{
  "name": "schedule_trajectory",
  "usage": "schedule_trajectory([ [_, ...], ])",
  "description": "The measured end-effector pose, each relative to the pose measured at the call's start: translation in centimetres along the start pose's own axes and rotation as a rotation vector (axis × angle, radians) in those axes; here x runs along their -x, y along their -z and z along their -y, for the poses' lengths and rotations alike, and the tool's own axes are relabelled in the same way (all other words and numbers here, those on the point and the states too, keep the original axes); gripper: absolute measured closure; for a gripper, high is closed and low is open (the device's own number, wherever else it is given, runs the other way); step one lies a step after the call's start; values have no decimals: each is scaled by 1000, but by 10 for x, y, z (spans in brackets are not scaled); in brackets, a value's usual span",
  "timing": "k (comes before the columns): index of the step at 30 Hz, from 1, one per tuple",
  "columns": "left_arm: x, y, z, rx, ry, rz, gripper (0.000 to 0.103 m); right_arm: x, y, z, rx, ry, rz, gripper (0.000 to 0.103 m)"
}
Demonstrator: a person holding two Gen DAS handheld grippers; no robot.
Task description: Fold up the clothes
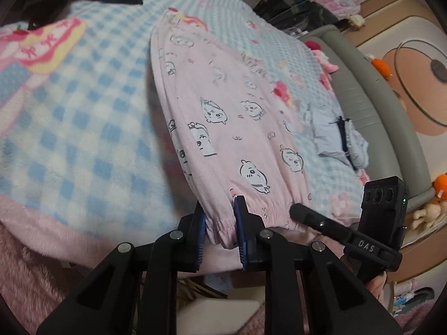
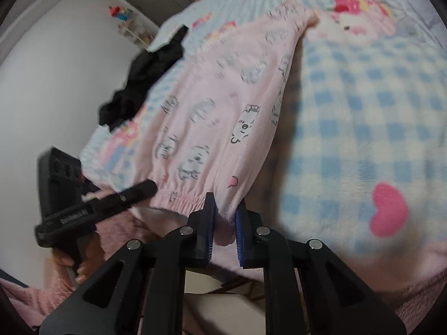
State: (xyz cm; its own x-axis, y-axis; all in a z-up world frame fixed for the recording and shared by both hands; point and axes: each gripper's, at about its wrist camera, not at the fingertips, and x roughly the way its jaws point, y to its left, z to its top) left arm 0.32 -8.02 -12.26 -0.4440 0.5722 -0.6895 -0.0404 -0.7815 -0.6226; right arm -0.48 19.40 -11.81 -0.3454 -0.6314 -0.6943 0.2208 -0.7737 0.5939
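Pink pyjama trousers printed with cartoon animals hang stretched over the blue-and-white checked blanket. My left gripper is shut on the left end of their elastic waistband. In the right wrist view the same trousers run away from me, and my right gripper is shut on the waistband's right end. Each gripper shows in the other's view: the right one to the right, the left one to the left, held by a hand. The waistband is lifted off the blanket.
A black garment lies crumpled on the blanket left of the trousers. A light blue garment lies near the bed's grey padded edge. Plush toys and a patterned floor mat lie beyond the bed.
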Motion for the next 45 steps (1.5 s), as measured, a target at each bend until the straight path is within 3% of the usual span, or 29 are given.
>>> schedule_trajectory([
  [9,30,19,14,4,73,-63,83,39,29,-11,-47,-48,-7,91],
  [16,16,48,10,25,66,-162,83,42,54,-5,-64,-32,-51,91],
  [21,21,13,19,-38,82,-96,83,39,24,-19,38,16,-19,91],
  [24,16,-28,25,-69,108,-46,83,33,-12,-22,80,25,10,91],
  [27,-11,-78,27,-112,88,-21,82,10,-59,-17,94,91,20,91],
  [30,-51,-116,18,-135,6,-67,66,-30,-99,-8,136,227,6,87],
  [33,-60,-129,7,-140,-44,-34,63,-59,-117,3,118,250,-60,80],
  [36,-47,-129,-6,-176,-51,32,50,-48,-118,5,131,186,-12,66],
  [39,-40,-129,-19,-214,-90,76,50,-36,-119,5,189,246,51,55],
  [42,-46,-123,-19,-283,-113,69,50,-43,-121,5,260,310,36,55],
  [45,-60,-116,-7,-360,-129,29,50,-57,-123,6,319,318,-27,54],
])
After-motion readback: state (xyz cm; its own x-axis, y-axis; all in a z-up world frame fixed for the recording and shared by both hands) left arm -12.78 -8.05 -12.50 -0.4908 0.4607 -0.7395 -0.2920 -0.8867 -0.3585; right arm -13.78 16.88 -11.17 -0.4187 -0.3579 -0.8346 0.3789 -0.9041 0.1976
